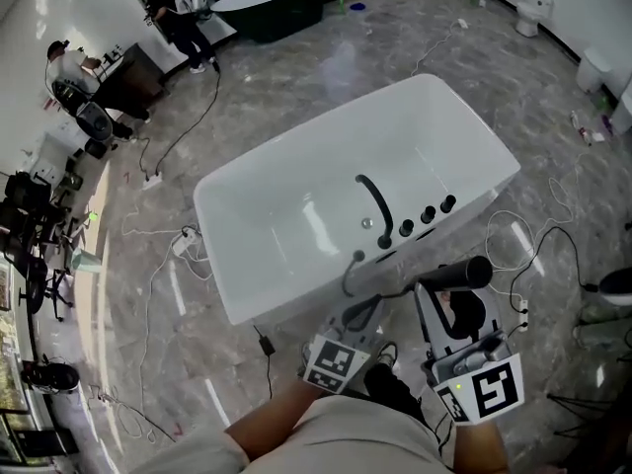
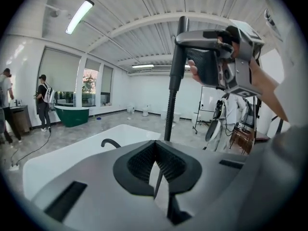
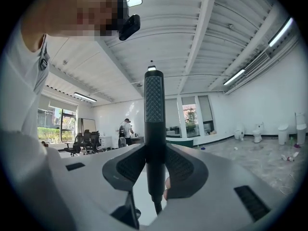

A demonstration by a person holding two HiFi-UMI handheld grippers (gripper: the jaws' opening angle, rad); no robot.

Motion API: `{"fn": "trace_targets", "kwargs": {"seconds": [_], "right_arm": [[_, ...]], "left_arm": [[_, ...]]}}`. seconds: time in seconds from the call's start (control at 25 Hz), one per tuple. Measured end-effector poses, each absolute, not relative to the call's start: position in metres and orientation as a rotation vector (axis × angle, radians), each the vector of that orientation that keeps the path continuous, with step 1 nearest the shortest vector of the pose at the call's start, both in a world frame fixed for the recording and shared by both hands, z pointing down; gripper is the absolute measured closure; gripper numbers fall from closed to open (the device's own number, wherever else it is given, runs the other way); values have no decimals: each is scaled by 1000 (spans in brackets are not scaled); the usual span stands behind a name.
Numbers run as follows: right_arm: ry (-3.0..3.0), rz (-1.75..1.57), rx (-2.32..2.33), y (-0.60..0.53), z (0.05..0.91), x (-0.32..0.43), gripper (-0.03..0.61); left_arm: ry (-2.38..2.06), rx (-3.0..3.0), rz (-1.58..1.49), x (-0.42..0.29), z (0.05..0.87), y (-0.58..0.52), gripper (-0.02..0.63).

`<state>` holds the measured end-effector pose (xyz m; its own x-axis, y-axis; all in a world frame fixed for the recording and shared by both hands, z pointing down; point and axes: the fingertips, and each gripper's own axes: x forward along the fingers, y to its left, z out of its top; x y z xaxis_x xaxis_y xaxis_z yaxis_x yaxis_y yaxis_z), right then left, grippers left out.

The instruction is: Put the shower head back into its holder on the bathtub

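Right gripper view: right gripper (image 3: 155, 166) clamps shower head (image 3: 154, 105) upright, just outside bathtub (image 1: 257, 235); left gripper (image 2: 156, 167) closed, empty. Risk: round handle twists in the grip, or hose (image 1: 345, 279) drags it off-line.

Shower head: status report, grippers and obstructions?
Right gripper shut on shower head, outside the bathtub, not docked. Left gripper shut, empty. No obstruction seen.

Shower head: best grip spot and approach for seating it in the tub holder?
Grip the shower head on its slim stem below the textured spray face, jaws closing across it from the sides, as the right gripper does. That likely leaves the hose end free to seat.
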<state>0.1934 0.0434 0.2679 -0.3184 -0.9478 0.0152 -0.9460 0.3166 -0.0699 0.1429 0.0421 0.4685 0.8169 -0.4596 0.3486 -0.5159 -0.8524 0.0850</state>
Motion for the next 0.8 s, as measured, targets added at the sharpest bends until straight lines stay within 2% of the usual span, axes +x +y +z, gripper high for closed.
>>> {"fn": "trace_targets", "kwargs": {"seconds": [0.4,0.8], "right_arm": [[2551,-93,-1766,31,247,179,453],[2515,-114,-1791,28,248,176,453]], "left_arm": [[-764,2811,477,143,501,42,609],[-709,2743,627,165,615,36,607]]}}
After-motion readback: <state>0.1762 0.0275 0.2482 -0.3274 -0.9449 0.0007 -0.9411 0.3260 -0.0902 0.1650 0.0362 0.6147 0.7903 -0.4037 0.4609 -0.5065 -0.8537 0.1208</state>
